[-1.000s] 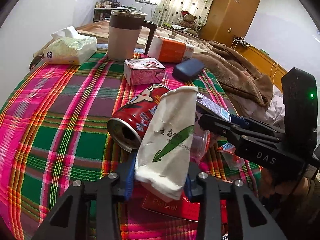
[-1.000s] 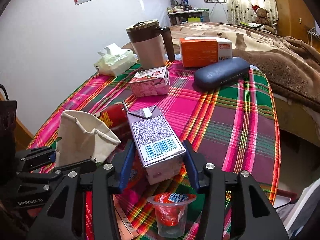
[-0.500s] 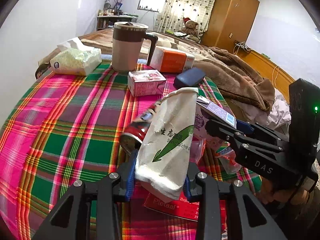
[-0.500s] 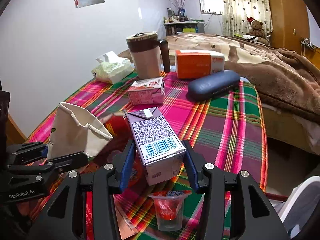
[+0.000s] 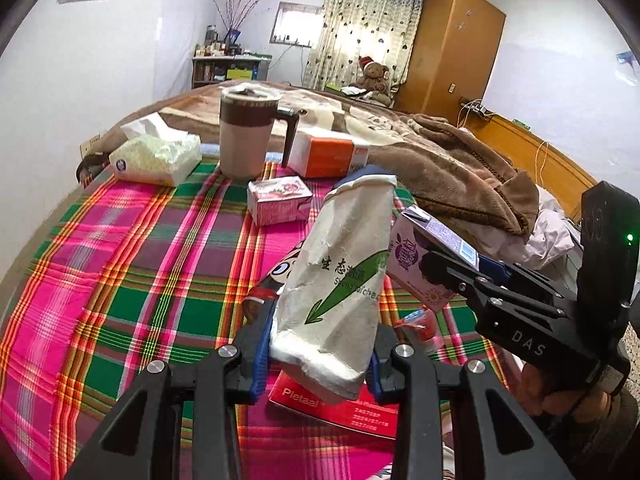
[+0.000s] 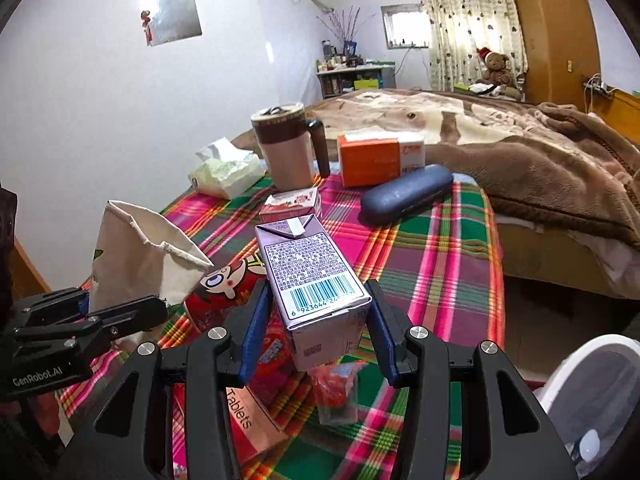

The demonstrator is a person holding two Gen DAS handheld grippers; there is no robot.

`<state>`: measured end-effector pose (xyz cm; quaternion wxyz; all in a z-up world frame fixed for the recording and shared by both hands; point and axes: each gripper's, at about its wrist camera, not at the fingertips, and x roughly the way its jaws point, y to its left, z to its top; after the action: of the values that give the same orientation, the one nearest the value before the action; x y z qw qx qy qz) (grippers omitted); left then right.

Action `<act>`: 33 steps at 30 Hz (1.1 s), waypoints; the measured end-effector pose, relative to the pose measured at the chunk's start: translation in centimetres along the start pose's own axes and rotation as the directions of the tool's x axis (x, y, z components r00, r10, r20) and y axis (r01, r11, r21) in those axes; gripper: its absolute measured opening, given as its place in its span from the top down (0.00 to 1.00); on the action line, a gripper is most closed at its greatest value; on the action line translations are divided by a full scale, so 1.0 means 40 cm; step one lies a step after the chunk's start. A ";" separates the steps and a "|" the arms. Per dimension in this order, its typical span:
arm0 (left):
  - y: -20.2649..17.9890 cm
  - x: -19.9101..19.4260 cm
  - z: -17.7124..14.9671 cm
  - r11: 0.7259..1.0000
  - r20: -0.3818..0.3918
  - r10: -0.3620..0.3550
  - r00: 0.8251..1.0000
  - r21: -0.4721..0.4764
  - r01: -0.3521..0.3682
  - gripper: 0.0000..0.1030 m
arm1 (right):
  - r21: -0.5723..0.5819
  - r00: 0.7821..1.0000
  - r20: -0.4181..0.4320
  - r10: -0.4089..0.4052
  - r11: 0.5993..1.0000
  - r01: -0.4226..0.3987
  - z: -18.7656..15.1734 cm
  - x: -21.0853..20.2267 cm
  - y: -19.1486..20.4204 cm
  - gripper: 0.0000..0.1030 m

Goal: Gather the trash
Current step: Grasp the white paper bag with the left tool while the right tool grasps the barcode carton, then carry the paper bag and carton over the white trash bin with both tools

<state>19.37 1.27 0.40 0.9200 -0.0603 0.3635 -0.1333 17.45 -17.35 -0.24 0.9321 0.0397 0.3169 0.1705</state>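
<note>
Beside the lidded mug (image 6: 286,146), right view alone shows a blue case (image 6: 406,194); left gripper (image 5: 318,354) pinches the paper cup (image 5: 340,276); right gripper (image 6: 318,332) pinches the purple carton (image 6: 312,276).

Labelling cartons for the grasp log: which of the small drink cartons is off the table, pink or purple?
The purple carton, clamped between the right gripper fingers, barcode side up. The pink carton sits flat on the plaid tablecloth, ungripped.

paper cup (image 5: 340,276) and carton (image 6: 316,280) lifted higher off tablecloth (image 5: 132,264)
</note>
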 end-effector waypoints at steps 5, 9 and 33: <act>-0.029 -0.032 0.002 1.000 0.025 -0.015 1.000 0.018 0.015 0.63 | 0.022 0.999 0.030 -0.017 1.000 0.016 0.000 -0.044 -0.020 0.54; -0.056 -0.051 0.000 0.999 0.037 -0.029 0.999 0.031 0.028 0.63 | 0.039 0.998 0.057 -0.035 0.999 0.033 -0.003 -0.086 -0.038 0.54; -0.392 -0.069 -0.026 0.958 0.042 -0.197 0.979 0.222 0.184 0.63 | 0.200 0.946 0.140 -0.292 0.944 0.262 -0.085 -0.310 -0.226 0.54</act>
<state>13.56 -12.95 4.70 0.9150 0.0016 0.3099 -0.2582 8.87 -30.21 2.56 0.9629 0.0925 0.2536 0.0044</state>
